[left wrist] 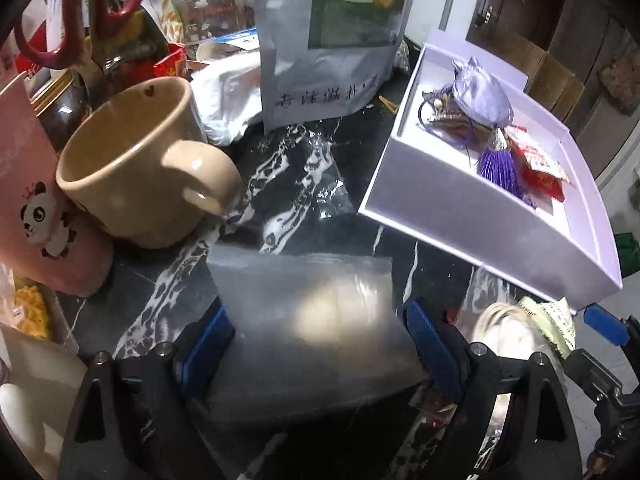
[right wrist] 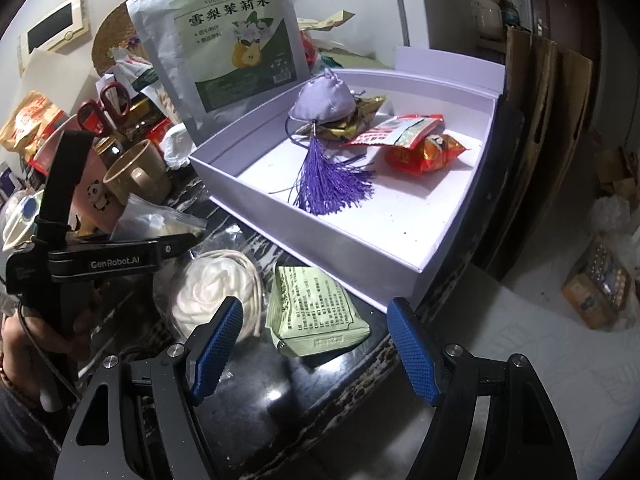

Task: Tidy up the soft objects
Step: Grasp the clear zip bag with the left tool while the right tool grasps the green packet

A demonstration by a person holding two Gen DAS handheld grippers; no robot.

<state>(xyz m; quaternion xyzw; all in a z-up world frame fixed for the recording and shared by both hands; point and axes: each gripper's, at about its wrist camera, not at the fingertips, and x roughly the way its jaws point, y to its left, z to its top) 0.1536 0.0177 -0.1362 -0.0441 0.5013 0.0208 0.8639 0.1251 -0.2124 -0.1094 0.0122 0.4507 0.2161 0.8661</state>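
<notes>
Beside box [right wrist: 320, 240], mug [left wrist: 132, 160], standing pouch [left wrist: 328, 40]

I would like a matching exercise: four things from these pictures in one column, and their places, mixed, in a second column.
Things:
1. purple tassel sachet
2. green packet
3. clear plastic bag
4. beige mug

Places:
A. on the dark table, in front of the white box
B. between the left gripper's fingers
C. inside the white box
D. beside the pink panda cup

Pairs: 1-C, 2-A, 3-B, 4-D
</notes>
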